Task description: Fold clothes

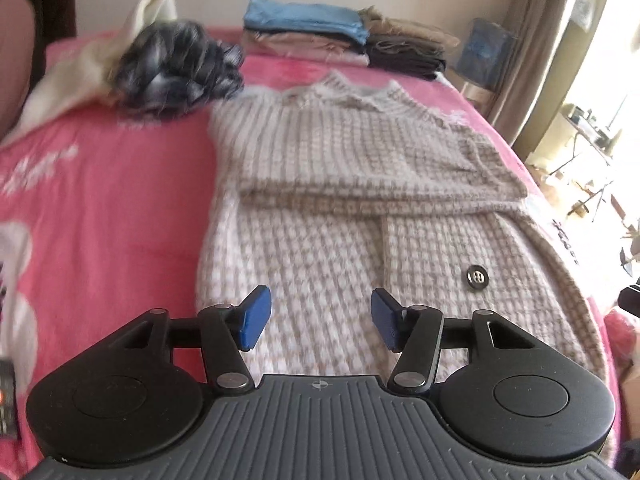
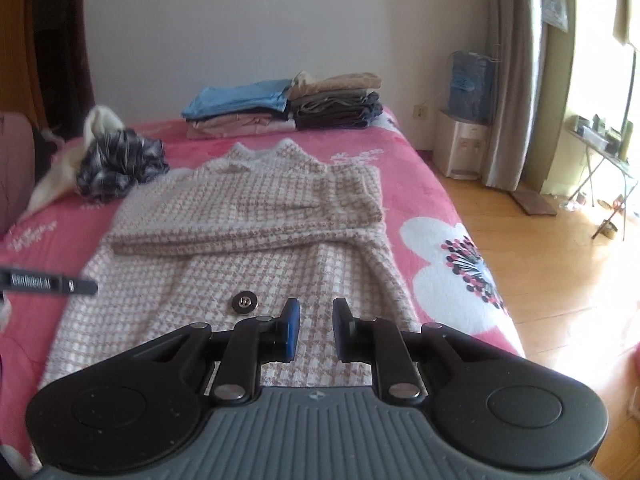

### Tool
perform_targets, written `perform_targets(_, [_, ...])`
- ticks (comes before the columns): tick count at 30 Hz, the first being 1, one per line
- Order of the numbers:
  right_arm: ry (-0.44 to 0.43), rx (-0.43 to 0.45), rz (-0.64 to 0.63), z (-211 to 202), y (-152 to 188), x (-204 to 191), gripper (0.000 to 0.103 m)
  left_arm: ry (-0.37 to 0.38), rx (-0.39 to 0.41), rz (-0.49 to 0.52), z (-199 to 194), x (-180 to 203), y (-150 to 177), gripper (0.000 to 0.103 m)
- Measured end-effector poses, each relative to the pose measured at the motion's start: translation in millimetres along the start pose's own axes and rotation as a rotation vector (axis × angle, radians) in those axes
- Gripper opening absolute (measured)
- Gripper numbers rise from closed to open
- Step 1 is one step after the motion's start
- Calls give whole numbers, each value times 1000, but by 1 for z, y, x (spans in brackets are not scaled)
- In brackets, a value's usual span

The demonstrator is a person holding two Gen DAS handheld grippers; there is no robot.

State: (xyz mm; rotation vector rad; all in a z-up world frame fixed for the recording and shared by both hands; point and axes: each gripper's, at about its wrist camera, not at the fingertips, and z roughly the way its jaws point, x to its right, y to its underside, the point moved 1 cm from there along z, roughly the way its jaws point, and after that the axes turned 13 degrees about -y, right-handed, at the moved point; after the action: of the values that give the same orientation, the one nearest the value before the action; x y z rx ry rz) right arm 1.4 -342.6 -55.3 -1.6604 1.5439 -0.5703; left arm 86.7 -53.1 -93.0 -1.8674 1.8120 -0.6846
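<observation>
Two grippers are hovering over the near hem of a beige houndstooth knit jacket [image 1: 320,208] that is lying flat on the pink floral bedspread [image 1: 120,184], collar pointing away toward the wall. Both sleeves are lying folded across the chest, forming a band, so the step in hand appears to be the lengthwise fold of the body. The left gripper [image 1: 318,318] is standing about half open with nothing between its blue pads [image 1: 256,316]; the right gripper [image 2: 316,330] is nearly closed, a narrow gap showing, and is gripping nothing.

To do it well, each gripper should be pinching both layers at a hem corner, lifting evenly and carrying the hem up to the collar, keeping the dark button [image 2: 245,303] inside and the sleeve band from slipping.

Beyond lie two stacks of folded clothes [image 2: 280,108], a crumpled dark plaid garment [image 2: 120,164] and a cream one [image 2: 100,124].

Hard to judge: the hem itself is hiding under the gripper bodies in both views, the left view is blurring, and the jacket's right edge is running out past the bed's curve.
</observation>
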Motion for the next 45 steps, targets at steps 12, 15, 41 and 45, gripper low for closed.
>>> perform_targets(12, [11, 24, 159, -80, 32, -39, 19, 135, 105, -68, -76, -22, -13, 59])
perform_targets(15, [33, 49, 151, -106, 32, -53, 19, 170, 143, -81, -97, -35, -17, 64])
perform_targets(41, [-196, 223, -30, -252, -195, -30, 45, 153, 388, 88, -252, 38, -81, 69])
perform_targets(45, [-212, 132, -69, -200, -189, -14, 45, 120, 383, 81, -206, 41, -80, 73])
